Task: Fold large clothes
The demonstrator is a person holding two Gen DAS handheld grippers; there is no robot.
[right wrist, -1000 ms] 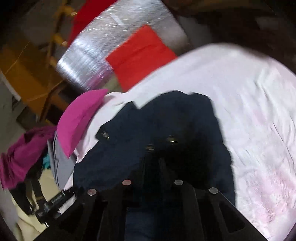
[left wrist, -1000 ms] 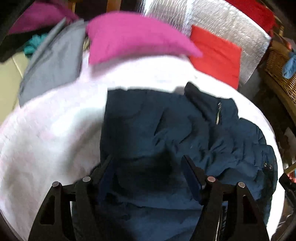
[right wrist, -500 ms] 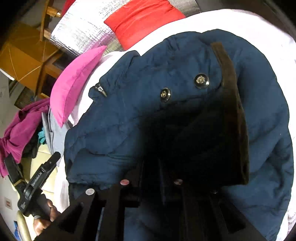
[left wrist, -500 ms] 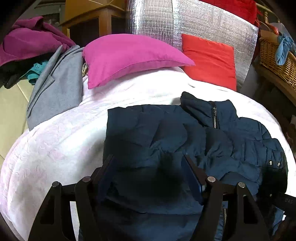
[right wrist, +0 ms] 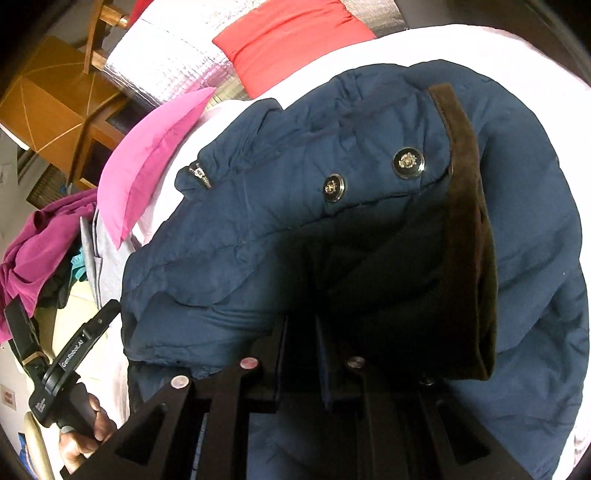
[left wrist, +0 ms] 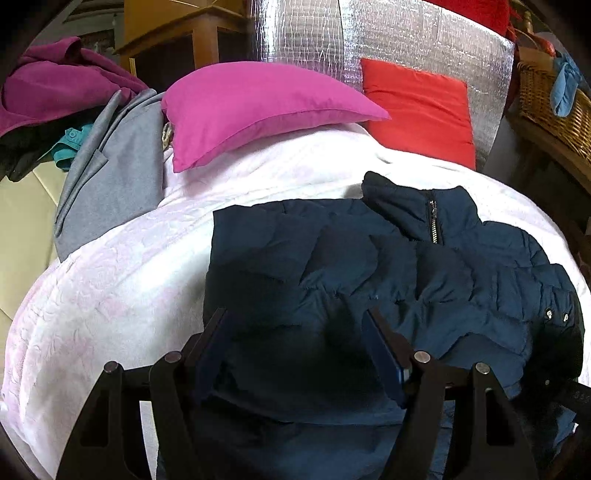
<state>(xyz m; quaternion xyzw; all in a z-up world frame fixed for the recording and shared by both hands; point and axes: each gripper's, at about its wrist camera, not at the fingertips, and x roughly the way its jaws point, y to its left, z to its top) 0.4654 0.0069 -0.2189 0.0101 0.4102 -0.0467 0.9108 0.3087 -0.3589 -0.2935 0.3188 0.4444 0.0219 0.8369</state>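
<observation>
A navy puffer jacket lies crumpled on a white bedspread, its zipped collar toward the pillows. My left gripper hangs open just over the jacket's near left part, jaws wide, nothing pinched. In the right wrist view the jacket fills the frame, showing two metal snaps and a brown-trimmed edge. My right gripper is shut low against it, with dark jacket fabric between its fingers in deep shadow.
A pink pillow and a red cushion sit at the bed's far side before a silver foil panel. Grey and magenta clothes are piled at left. A wicker basket stands at right. A hand holds the left gripper's handle.
My right gripper came down onto the jacket, bringing the snap-buttoned, brown-trimmed part with it. The left gripper stayed over the jacket and rolled slightly; its jaws stayed as wide.
</observation>
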